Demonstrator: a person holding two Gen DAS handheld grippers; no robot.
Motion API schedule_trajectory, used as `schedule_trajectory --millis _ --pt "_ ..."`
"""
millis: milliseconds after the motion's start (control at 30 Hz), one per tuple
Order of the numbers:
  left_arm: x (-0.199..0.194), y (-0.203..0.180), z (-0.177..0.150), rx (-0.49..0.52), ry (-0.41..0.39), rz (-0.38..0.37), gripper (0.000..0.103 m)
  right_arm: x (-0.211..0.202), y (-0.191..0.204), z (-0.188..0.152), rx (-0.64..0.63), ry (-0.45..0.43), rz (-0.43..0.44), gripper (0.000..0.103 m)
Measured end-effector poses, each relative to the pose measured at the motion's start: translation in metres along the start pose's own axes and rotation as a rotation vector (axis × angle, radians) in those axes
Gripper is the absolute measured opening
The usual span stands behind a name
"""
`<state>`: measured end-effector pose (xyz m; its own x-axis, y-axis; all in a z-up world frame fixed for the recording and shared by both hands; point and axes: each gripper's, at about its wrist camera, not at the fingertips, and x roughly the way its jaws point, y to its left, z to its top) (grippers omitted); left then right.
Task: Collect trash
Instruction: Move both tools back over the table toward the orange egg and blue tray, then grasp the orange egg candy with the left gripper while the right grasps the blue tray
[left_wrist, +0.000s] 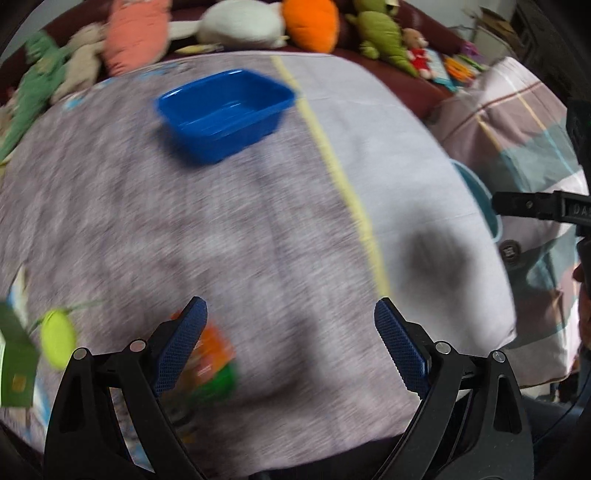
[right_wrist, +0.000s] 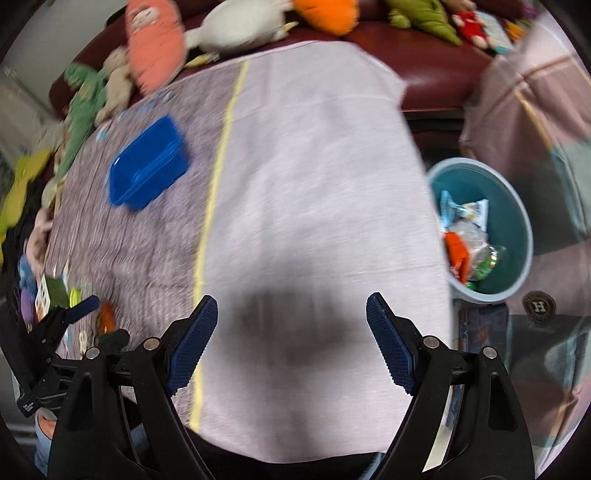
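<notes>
My left gripper (left_wrist: 290, 325) is open and empty above the cloth-covered table. An orange and green wrapper (left_wrist: 214, 365) lies just by its left finger; it also shows in the right wrist view (right_wrist: 106, 317). My right gripper (right_wrist: 291, 321) is open and empty over the pale part of the cloth. A teal trash bin (right_wrist: 517, 221) stands off the table's right edge and holds several wrappers (right_wrist: 465, 240). Its rim shows in the left wrist view (left_wrist: 480, 192). Both views are motion-blurred.
A blue plastic tub (left_wrist: 225, 114) sits on the far grey cloth, also in the right wrist view (right_wrist: 147, 170). A yellow-green object (left_wrist: 57, 338) and a green box (left_wrist: 14, 369) lie at the left. Plush toys (left_wrist: 240, 22) line the sofa behind.
</notes>
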<state>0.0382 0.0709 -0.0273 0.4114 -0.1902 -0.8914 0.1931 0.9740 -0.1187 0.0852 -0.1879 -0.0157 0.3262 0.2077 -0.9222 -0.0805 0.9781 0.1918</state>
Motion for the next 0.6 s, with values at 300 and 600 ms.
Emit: schedule_trajectory --millis 300,600 --pt "0.004 0.054 -0.034 -0.109 0.017 0.018 0.092 0.02 0.057 -0.003 -0.097 0.053 0.015 0.079" --pt "0.014 0.059 -0.044 -0.088 0.029 0.033 0.057 0.03 0.074 0.001 -0.123 0.077 0.001 0.079"
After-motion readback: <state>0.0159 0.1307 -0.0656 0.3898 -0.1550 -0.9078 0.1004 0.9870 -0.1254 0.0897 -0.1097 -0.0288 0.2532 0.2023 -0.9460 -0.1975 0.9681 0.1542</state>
